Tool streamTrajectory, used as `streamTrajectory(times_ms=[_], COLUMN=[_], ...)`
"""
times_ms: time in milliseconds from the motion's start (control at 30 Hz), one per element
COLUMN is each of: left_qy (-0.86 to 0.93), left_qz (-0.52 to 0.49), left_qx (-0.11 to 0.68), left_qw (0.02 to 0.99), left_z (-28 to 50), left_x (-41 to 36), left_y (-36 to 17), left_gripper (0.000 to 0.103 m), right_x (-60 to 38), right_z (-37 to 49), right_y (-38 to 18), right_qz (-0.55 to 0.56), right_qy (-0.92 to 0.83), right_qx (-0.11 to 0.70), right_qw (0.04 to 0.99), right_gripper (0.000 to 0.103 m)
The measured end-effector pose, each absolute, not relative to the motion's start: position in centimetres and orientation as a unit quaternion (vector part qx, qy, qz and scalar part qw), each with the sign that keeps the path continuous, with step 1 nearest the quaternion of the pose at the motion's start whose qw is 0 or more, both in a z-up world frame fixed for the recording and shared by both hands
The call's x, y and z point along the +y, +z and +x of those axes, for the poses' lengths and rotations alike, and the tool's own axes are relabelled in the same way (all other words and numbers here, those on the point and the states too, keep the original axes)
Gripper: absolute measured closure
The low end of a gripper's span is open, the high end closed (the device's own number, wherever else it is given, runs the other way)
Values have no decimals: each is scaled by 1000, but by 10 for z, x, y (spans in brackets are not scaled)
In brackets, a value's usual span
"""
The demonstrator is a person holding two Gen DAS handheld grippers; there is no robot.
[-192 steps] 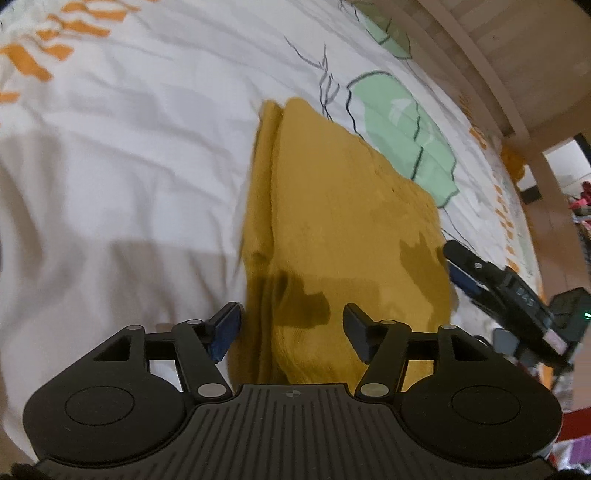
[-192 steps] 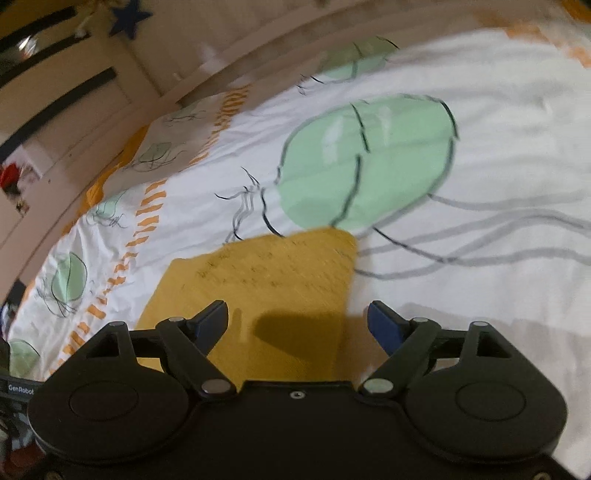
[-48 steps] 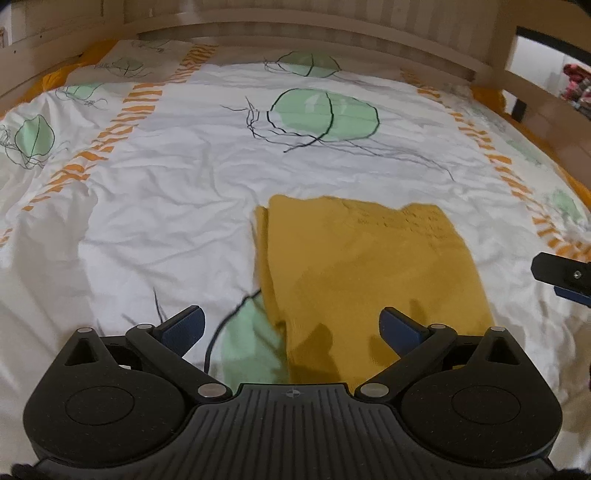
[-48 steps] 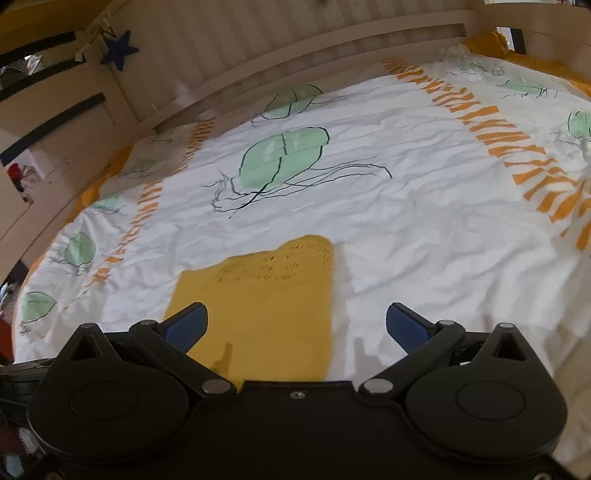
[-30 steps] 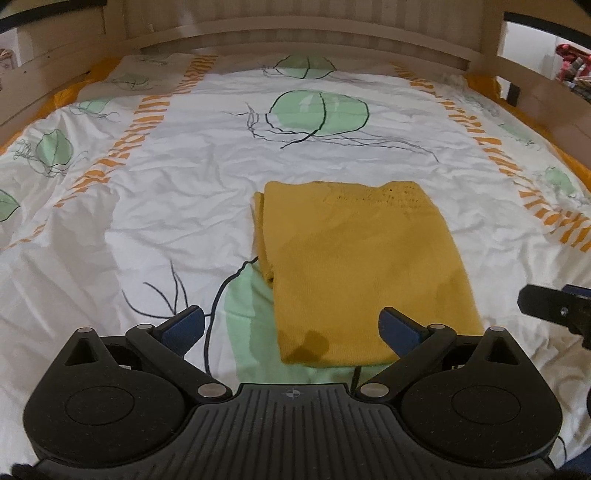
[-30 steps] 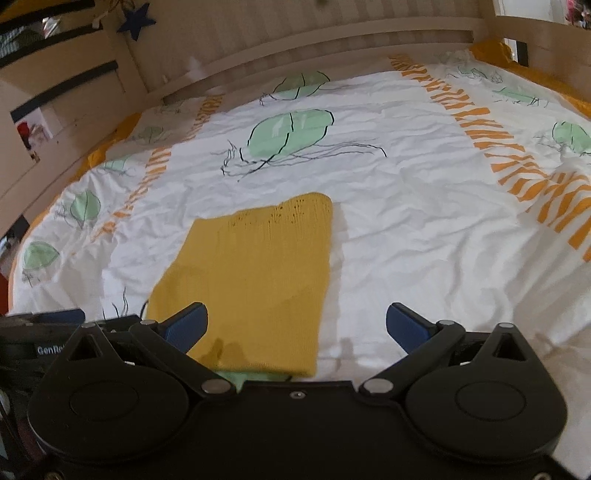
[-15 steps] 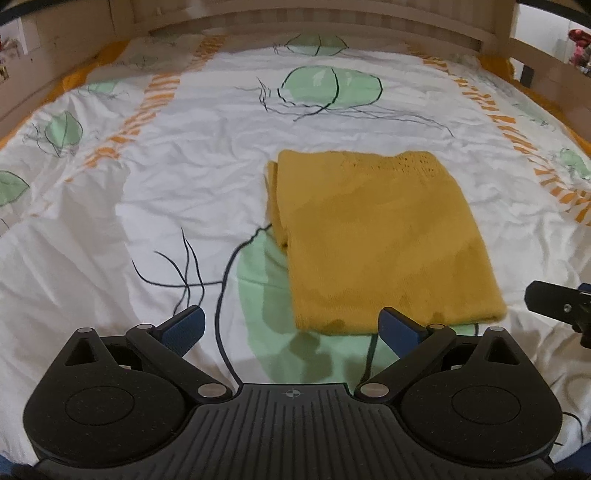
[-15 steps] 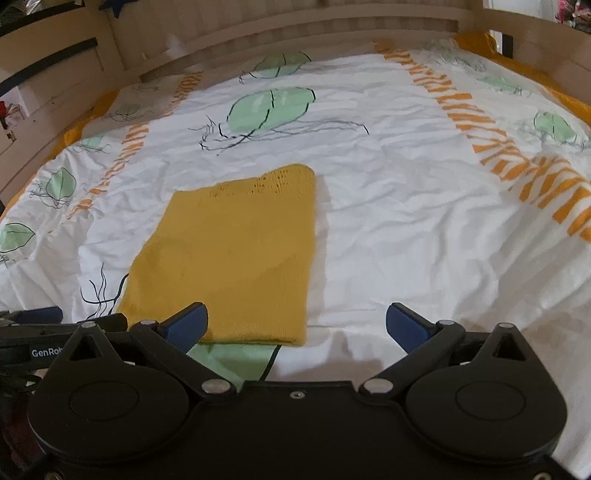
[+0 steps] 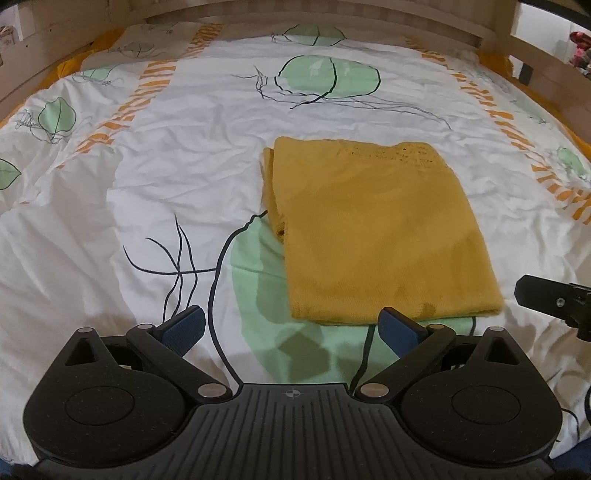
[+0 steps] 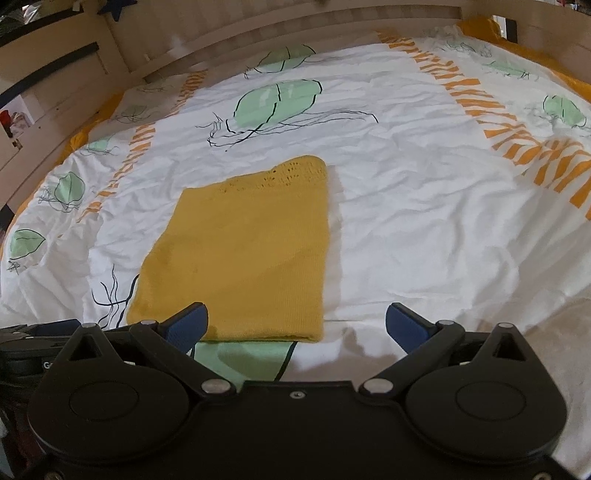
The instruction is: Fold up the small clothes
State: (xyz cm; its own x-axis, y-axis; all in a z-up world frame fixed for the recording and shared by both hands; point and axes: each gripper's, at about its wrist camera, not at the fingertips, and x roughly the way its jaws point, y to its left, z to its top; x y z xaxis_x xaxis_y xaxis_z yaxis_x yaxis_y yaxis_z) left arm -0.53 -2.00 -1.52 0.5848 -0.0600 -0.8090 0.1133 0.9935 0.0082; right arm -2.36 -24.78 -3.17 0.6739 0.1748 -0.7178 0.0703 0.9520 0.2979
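Mustard knit garment (image 9: 373,229) lying flat as a tidy rectangle on the leaf-print duvet (image 9: 147,184), apparently at the end of folding; next move probably none beyond clearing off, or one more fold from the near hem. Left gripper (image 9: 291,326) and right gripper (image 10: 297,325) both spread wide, empty, just short of that hem. Stacked layers along the garment's left edge visible from the left wrist only; from the right wrist, merely one smooth top.

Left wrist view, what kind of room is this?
Likely a bedroom: the garment lies on a leaf-print duvet inside a wooden bed frame.
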Motion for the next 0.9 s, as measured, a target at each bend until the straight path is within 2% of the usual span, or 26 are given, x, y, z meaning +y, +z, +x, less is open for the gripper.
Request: streamTrajectory(times_ms=[900], left_qy=[-53], left_qz=[22], left_qx=[469], left_qw=[881], left_z=[-1], left_x=[-21], left_y=[-17], left_gripper=[2], right_x=[-247], right_z=[-18], right_y=[-40], right_qz=[158], right_qy=[29], right_qx=[421], right_qw=[893], right_gripper=[1])
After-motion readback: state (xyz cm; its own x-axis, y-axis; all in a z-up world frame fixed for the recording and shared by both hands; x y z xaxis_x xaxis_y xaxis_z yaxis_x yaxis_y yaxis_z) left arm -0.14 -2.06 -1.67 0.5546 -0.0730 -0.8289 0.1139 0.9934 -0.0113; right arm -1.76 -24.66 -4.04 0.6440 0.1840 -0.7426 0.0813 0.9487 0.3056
